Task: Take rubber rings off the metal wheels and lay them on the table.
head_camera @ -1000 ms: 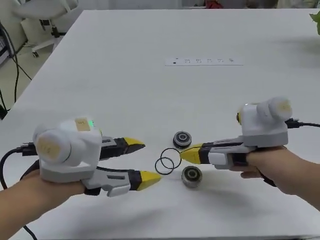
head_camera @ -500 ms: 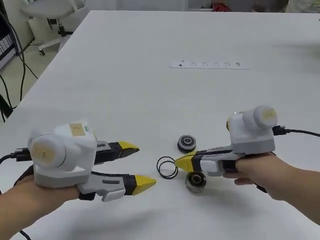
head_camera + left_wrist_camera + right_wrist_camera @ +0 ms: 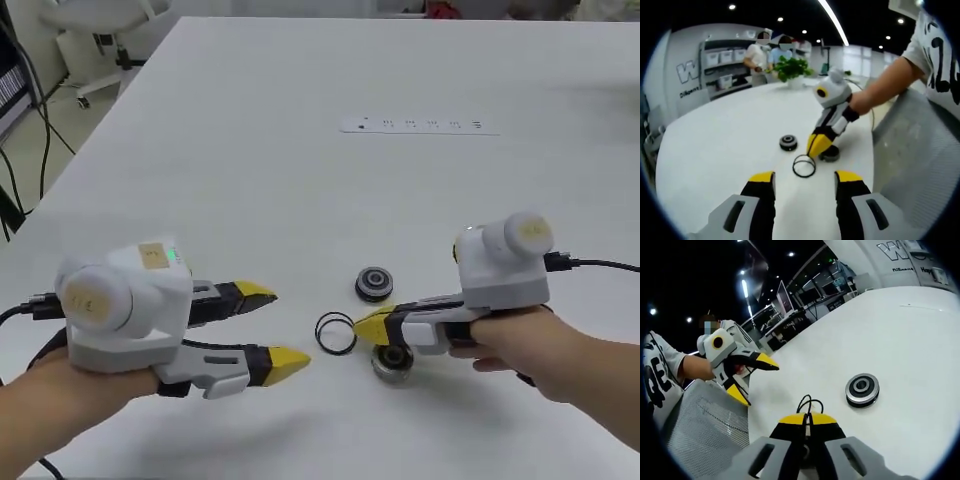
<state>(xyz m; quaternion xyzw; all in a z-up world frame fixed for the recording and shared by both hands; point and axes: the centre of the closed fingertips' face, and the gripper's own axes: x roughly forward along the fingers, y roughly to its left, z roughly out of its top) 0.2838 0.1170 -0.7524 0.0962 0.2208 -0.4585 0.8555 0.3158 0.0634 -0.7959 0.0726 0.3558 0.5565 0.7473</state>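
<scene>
Presently, on your white bench (image 3: 250,150), itemised from the rubber rings outward:

- Rubber rings (image 3: 336,333): thin black loops, two as far as can be made out. They overlap and lie flat on the bench between your two tools.
- Far wheel (image 3: 374,284): metal, lying flat beyond the rings and a little to their right. It stands apart from them with nothing covering it.
- Near wheel (image 3: 392,362): just right of the rings, partly hidden under the body of your right tool.
- White strip (image 3: 418,125): well beyond the rings, far up the bench.
- Office chair (image 3: 90,20): off the bench, beyond its far left corner.
- Potted plant (image 3: 790,70): at the far edge in the left gripper view, with people standing behind it.
- Left tool (image 3: 290,327): left of the rings and pointed at them. Its jaws are spread wide, holding nothing and touching nothing.
- Right tool (image 3: 358,322): its jaws are pressed together, yellow tips at the right edge of the rings. You cannot tell whether a ring is nipped between them.
</scene>
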